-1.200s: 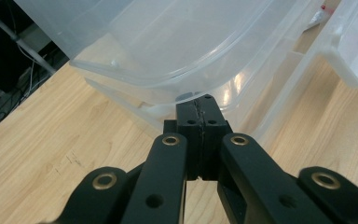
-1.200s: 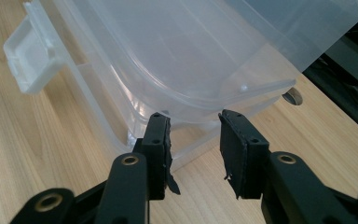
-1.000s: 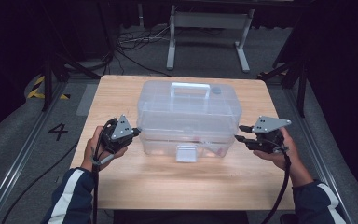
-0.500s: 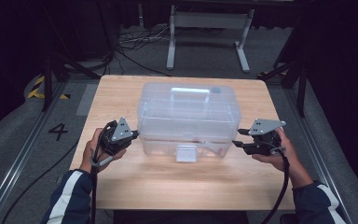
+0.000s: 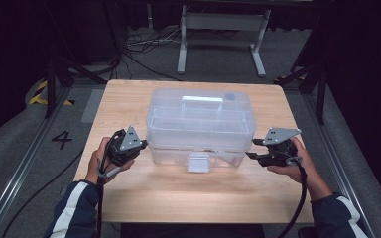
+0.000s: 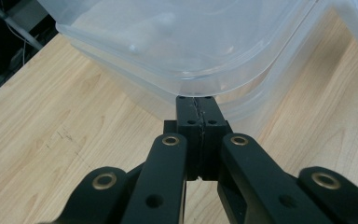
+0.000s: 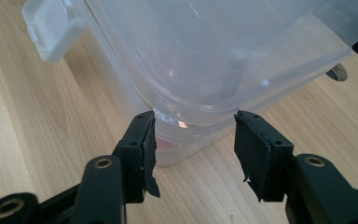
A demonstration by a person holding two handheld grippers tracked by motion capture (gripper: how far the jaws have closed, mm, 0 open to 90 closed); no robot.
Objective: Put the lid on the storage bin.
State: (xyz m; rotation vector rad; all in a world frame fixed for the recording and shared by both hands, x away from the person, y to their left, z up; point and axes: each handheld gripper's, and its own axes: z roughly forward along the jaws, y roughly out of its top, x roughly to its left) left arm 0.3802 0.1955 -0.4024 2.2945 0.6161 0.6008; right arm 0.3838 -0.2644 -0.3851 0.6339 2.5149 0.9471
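A clear plastic storage box [image 5: 201, 124] with a handled lid stands on the wooden tabletop [image 5: 188, 198], centred between the left and right edges and nearer the far edge than the near one; its white front latch [image 5: 198, 162] faces the near edge. The left claw [image 5: 141, 145], held in the person's left hand [image 5: 104, 158], has its jaws pressed together with nothing between them, and their tips meet the box's near left corner under the lid rim [image 6: 191, 81]. The right claw [image 5: 252, 148], held in the right hand [image 5: 297, 166], lies by the box's near right corner; its jaws have just been opening and stand apart, the pads [image 7: 145, 140] just short of the box wall, gripping nothing.
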